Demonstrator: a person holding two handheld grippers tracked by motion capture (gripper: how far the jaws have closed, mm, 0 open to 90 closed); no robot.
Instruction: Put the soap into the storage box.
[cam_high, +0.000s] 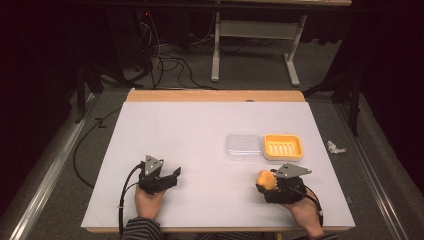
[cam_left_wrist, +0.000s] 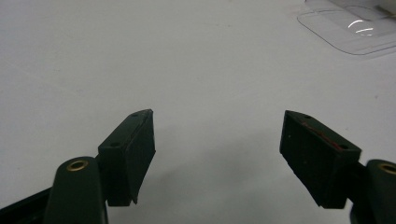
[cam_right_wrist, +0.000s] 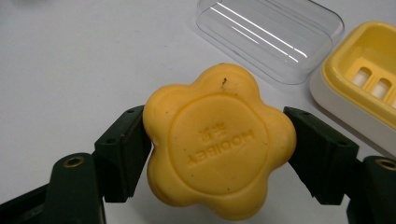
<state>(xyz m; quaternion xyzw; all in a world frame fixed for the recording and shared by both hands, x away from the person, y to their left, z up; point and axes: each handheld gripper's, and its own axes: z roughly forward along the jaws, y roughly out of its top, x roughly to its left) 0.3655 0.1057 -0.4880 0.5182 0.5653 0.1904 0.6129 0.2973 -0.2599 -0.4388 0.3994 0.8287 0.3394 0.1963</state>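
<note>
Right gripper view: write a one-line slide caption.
Right gripper jaws clamp a yellow flower-shaped soap above the table, near a clear lid and yellow soap dish.

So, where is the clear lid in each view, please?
High view: the clear lid lies right of centre on the table, beside the yellow dish.
Left gripper view: top right corner, partly cut off.
Right gripper view: top centre, behind the soap.
Shared landmark: the white table.

Lid (cam_high: 243, 146) touching left of soap dish (cam_high: 283, 147) on table (cam_high: 175, 130); soap (cam_high: 265, 180) nearer person (right side).
</note>
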